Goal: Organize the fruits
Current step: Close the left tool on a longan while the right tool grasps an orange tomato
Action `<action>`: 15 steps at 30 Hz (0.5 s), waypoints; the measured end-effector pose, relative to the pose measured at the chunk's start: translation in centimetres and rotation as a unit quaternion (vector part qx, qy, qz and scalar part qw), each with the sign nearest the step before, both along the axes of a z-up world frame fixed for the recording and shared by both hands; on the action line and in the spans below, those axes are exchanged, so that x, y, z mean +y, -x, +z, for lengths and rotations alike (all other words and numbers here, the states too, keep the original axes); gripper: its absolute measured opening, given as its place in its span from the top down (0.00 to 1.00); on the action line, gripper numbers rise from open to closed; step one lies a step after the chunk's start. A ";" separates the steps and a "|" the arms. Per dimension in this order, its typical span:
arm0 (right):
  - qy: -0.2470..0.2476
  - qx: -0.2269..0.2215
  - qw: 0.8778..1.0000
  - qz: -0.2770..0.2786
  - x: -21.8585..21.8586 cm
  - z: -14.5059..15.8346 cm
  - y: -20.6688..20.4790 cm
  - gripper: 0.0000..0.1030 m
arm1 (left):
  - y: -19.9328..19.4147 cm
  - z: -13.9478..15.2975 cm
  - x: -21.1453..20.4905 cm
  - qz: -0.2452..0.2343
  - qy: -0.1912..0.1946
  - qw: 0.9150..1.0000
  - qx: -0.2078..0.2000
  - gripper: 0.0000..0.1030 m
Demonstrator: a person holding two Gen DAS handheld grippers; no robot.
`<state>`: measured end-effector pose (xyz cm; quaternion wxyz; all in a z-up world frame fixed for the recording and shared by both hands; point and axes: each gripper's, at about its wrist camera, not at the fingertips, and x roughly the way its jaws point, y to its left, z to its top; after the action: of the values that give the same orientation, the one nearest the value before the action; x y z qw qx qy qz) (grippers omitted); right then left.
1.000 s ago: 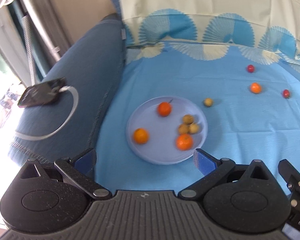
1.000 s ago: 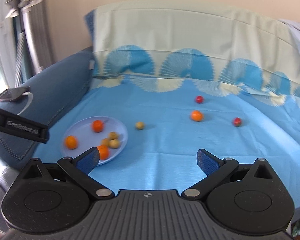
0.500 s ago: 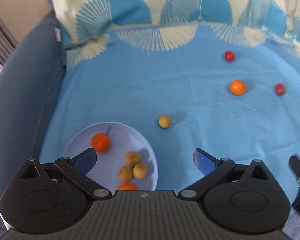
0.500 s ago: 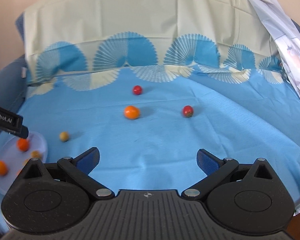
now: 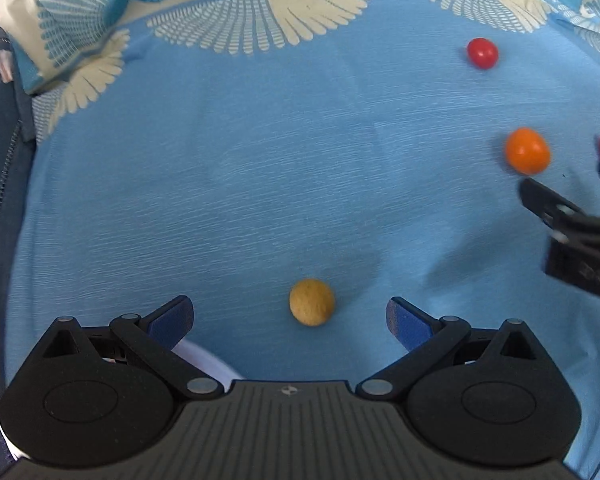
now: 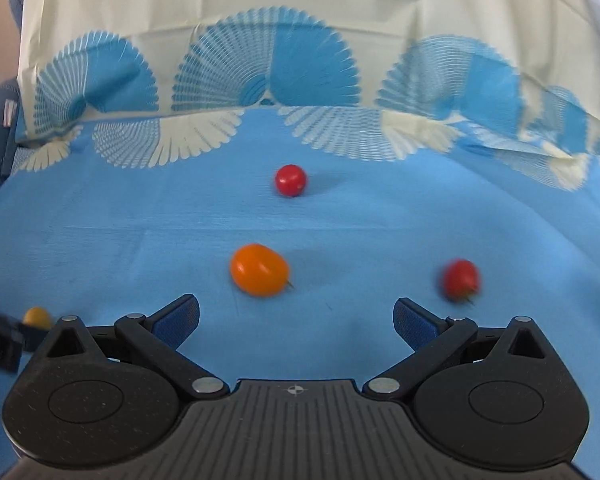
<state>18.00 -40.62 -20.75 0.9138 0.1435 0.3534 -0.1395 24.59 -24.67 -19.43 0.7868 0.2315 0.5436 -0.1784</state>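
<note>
Two blue-padded fingers of left gripper (image 5: 290, 316) spread wide, empty, flanking tan round fruit (image 5: 311, 302) on blue cloth (image 5: 220, 180); white plate rim (image 5: 204, 358) peeking beneath left finger; orange fruit (image 5: 527, 150) and red cherry tomato (image 5: 482, 53) far right. Right gripper (image 6: 296, 318) likewise gaping, empty, just short of orange fruit (image 6: 259, 269); red tomatoes beyond (image 6: 291, 180) and right (image 6: 461, 279).

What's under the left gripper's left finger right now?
A pale sliver of the plate rim shows beneath the left gripper, by its left finger. The gripper body covers the rest, so any fruit on it is hidden. The tan fruit lies on the cloth.
</note>
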 end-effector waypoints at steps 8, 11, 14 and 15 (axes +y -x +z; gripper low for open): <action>0.012 -0.010 0.999 0.030 0.7 -1.7 -3.1 0.57 | -0.5 -0.2 0.8 0.016 0.047 0.998 0.029 0.74; 0.018 -0.005 0.999 0.031 1.4 -1.3 -2.2 0.59 | -0.1 0.3 1.0 0.015 0.053 0.998 0.018 0.74; 0.007 0.000 1.000 0.024 1.3 -0.6 -0.9 0.59 | 1.1 2.0 1.3 0.013 0.063 0.998 -0.001 0.74; 0.001 -0.002 1.000 0.018 1.3 -0.2 -0.2 0.59 | 1.7 2.9 1.4 0.010 0.065 0.998 -0.010 0.74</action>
<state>18.19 -39.34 -20.95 0.9172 0.1361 0.3538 -0.1229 22.89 -23.31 -16.57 0.8074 0.1761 0.5253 -0.2029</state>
